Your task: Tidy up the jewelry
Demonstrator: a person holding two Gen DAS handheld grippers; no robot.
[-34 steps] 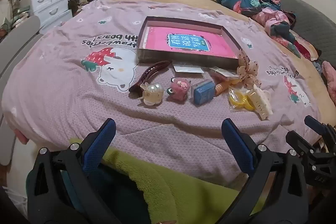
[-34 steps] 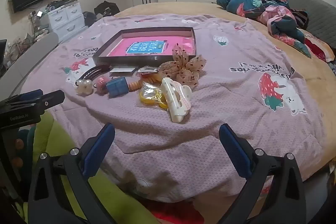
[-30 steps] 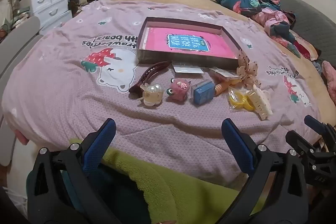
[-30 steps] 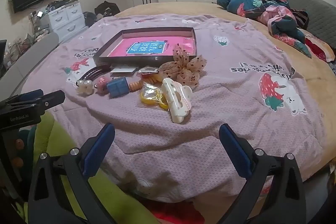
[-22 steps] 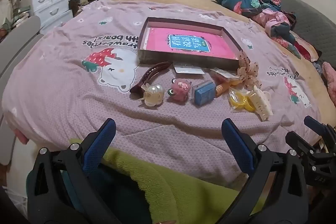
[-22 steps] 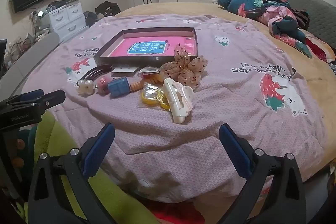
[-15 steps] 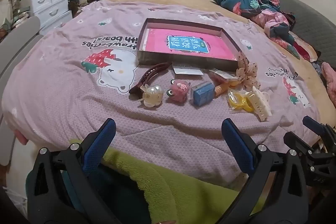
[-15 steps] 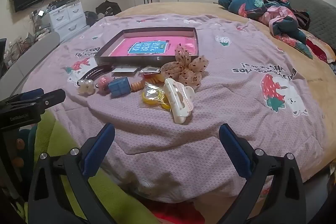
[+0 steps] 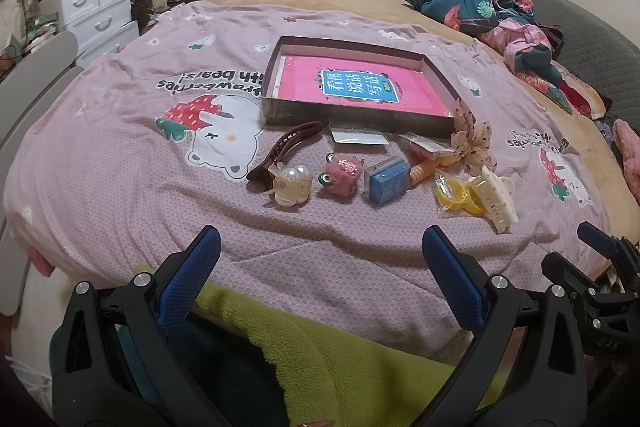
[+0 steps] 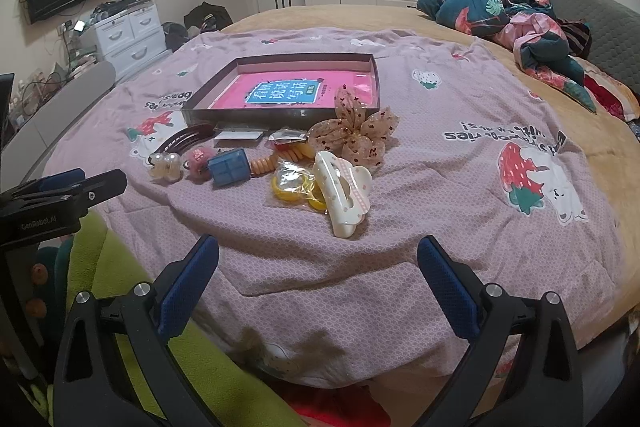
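A dark shallow box (image 9: 276, 67) with a pink book inside lies on the pink bedspread; it also shows in the right wrist view (image 10: 208, 99). In front of it lie a maroon hair clip (image 9: 286, 147), a pearl clip (image 9: 290, 183), a pink fuzzy clip (image 9: 340, 175), a blue box (image 9: 386, 181), yellow rings in a bag (image 9: 456, 193), a cream claw clip (image 10: 344, 191) and a dotted bow (image 10: 354, 133). My left gripper (image 9: 320, 267) is open and empty at the near bed edge. My right gripper (image 10: 318, 267) is open and empty, near the claw clip.
A green fleece blanket (image 9: 320, 355) lies under both grippers. Crumpled bedding (image 10: 512, 15) is piled at the back right. White drawers (image 9: 96, 15) and a grey chair back (image 9: 36, 75) stand at the left. The left gripper shows in the right wrist view (image 10: 60, 191).
Both views have shifted only slightly; the items on the bed have not moved and both grippers stay open.
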